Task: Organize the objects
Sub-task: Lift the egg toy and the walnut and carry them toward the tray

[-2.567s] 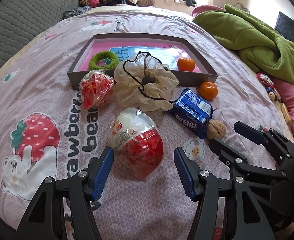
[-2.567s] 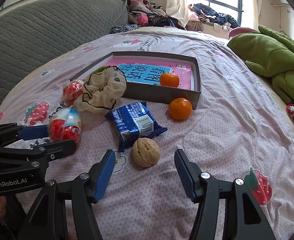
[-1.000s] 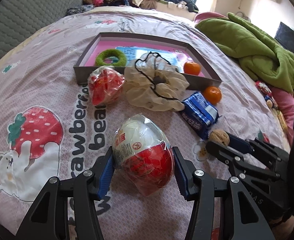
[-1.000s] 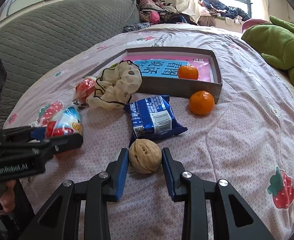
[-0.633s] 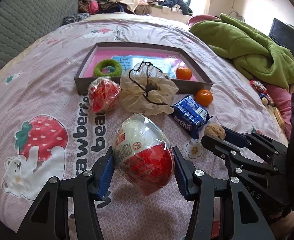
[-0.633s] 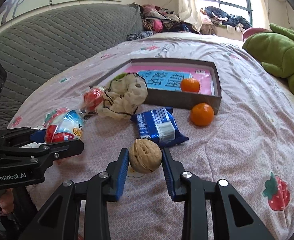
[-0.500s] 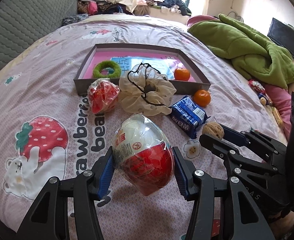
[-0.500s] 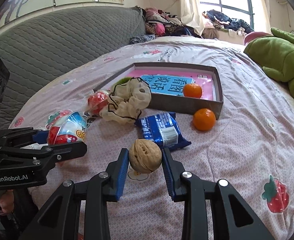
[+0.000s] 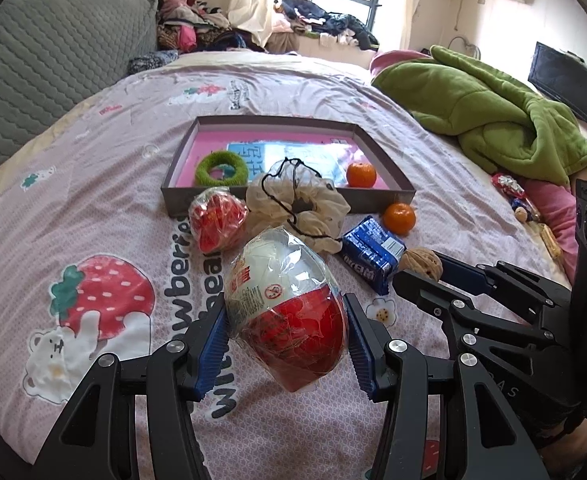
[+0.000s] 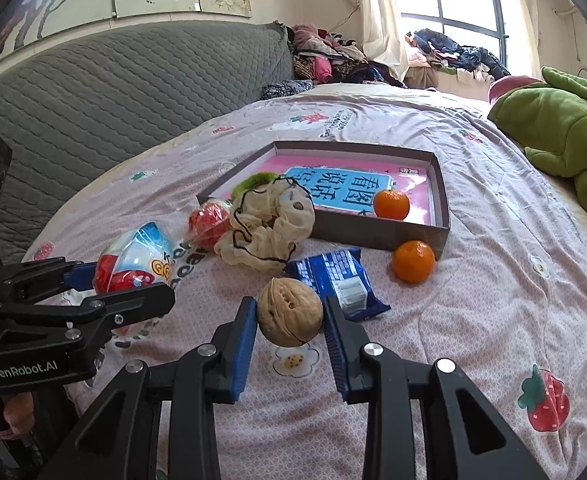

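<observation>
My left gripper [image 9: 285, 332] is shut on a large red-and-white wrapped egg [image 9: 285, 304], held above the bedspread. My right gripper [image 10: 289, 320] is shut on a walnut [image 10: 290, 311], also lifted off the cover. Ahead lies a shallow grey box with a pink floor [image 9: 389, 168], holding a green ring [image 9: 221, 168] and one orange [image 9: 360, 174]. In front of the box lie a second wrapped red egg [image 9: 217, 222], a cream scrunchie [image 9: 297, 204], a blue snack packet [image 9: 369, 254] and another orange [image 9: 399, 218].
A green blanket [image 9: 493, 116] is heaped at the right of the bed. A grey quilted headboard [image 10: 113, 92] rises at the left. Clothes are piled under the window [image 9: 325, 28]. Small items [image 9: 521, 200] lie near a pink pillow at the right edge.
Both grippers have risen with their loads, so the egg and the walnut now hang higher above the cover. The box and loose items look farther away.
</observation>
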Motion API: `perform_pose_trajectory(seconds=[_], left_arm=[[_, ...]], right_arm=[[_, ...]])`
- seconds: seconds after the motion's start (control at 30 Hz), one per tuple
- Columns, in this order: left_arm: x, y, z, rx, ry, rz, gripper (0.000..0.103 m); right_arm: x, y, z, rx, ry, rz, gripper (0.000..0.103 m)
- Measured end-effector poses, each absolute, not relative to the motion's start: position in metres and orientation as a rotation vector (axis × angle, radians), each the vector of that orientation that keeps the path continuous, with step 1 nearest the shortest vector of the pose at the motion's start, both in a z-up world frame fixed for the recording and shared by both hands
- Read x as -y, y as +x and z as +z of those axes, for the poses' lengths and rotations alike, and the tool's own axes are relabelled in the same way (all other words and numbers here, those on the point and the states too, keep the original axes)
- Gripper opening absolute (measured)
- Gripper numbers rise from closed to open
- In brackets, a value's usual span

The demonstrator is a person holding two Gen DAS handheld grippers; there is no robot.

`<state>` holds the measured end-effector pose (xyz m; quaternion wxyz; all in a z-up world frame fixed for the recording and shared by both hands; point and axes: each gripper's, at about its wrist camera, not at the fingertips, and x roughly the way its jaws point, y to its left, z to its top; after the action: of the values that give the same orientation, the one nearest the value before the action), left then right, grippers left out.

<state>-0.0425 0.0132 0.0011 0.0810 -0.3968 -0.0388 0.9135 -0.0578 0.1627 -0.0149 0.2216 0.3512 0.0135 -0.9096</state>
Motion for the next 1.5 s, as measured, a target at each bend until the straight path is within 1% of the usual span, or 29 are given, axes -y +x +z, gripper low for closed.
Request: perform_pose_trajectory(seconds=[0.6, 0.83, 0.97, 1.23, 1.5], left_arm=[[-0.007, -0.041, 0.021, 0.147, -1.071, 2.790, 0.056], [-0.006, -0.045, 0.037, 0.138, -1.028, 2.805, 0.056], [-0.004, -0.049, 0.053, 0.141, -0.990, 2.819, 0.056], [0.005, -0.060, 0.079, 0.165, -0.948, 2.817, 0.056], [0.012, -0.078, 0.098, 0.150, -0.909, 2.861, 0.056]], right_arm=[[-0.153, -0.057, 0.020, -0.023, 0.889, -2.528, 0.034], [-0.157, -0.060, 0.045, 0.000, 0.849, -2.547, 0.034], [-0.162, -0.064, 0.067, 0.049, 0.818, -2.544, 0.034], [-0.156, -0.075, 0.104, 0.029, 0.726, -2.554, 0.034], [-0.149, -0.099, 0.127, 0.034, 0.655, -2.519, 0.034]])
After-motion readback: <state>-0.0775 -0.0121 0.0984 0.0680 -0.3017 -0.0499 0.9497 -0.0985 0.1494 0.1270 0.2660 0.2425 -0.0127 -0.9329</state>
